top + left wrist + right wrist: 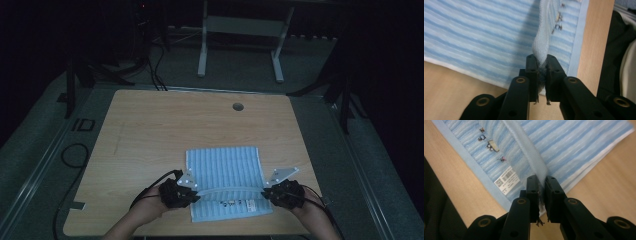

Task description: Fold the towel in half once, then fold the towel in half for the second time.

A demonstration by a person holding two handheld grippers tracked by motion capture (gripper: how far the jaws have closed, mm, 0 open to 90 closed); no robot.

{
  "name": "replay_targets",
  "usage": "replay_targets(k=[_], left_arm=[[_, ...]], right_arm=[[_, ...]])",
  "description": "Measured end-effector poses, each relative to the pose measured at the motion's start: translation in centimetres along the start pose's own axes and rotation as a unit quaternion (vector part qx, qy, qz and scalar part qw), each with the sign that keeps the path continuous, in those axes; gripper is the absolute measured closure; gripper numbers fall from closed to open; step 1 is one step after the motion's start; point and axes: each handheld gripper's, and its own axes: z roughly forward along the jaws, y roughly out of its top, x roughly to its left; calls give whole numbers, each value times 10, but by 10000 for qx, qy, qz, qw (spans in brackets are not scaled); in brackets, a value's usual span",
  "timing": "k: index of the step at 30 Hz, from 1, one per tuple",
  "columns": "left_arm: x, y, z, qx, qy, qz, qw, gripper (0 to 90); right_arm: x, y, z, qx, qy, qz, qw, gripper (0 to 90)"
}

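a: blue striped towel (pixel 225 175) lying flat near the table's (pixel 150 130) front edge, top layer's edge lifted. left gripper (pixel 192 191) clamped on one end, right gripper (pixel 267 192) on the other.

b: best kept taut and level, corners matched when folding over.

a: white label (pixel 507 180) and small embroidery (pixel 491 145) underneath. cable hole (pixel 238 106) far off, nothing blocking.

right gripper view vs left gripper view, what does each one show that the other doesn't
Right gripper view: a white barcode label on the towel, beside small embroidered figures. Left gripper view: dark clothing past the table edge. Both: the blue striped towel on the wooden table, and a raised edge of it pinched between black fingers, the left gripper and the right gripper alike.
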Motion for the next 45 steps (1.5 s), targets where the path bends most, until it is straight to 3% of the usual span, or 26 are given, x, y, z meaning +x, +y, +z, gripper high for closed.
replay_targets(k=[2, 5, 7, 11, 14, 19, 27, 29, 35, 40, 45], left_arm=[[-5, -2, 2, 72, -187, 8, 9998, 798], [-15, -5, 4, 269, -327, 154, 9990, 652], [-19, -6, 2, 293, -435, 194, 9984, 625], [-20, -5, -3, 342, -401, 169, 9985, 546], [-14, -3, -6, 342, -224, 81, 9991, 523], [7, 2, -9, 352, 68, -132, 9993, 437], [52, 11, -10, 385, 333, -519, 9974, 420], [62, 12, -10, 450, 509, -546, 9962, 420], [97, 13, -8, 424, 588, -832, 9939, 420], [128, 12, -4, 363, 638, -1198, 9901, 420], [147, 16, 0, 348, 616, -1396, 9877, 397]], right_arm=[[3, -6, 3, 41, 42, 36, 10000, 793], [9, -15, 4, 148, 97, 71, 9998, 705], [11, -19, -1, 130, 85, 49, 9999, 626], [5, -21, -17, -6, -4, 231, 9997, 603], [-5, -17, -21, -79, -133, 332, 9993, 598], [-25, -2, -14, -125, -206, 314, 9992, 578], [-56, 31, 10, -35, -157, 299, 9994, 520], [-64, 39, 16, 48, -181, 312, 9993, 507], [-91, 58, 37, 298, -271, 425, 9983, 487], [-111, 69, 52, 573, -229, 554, 9966, 469], [-124, 82, 61, 701, -246, 614, 9953, 463]])
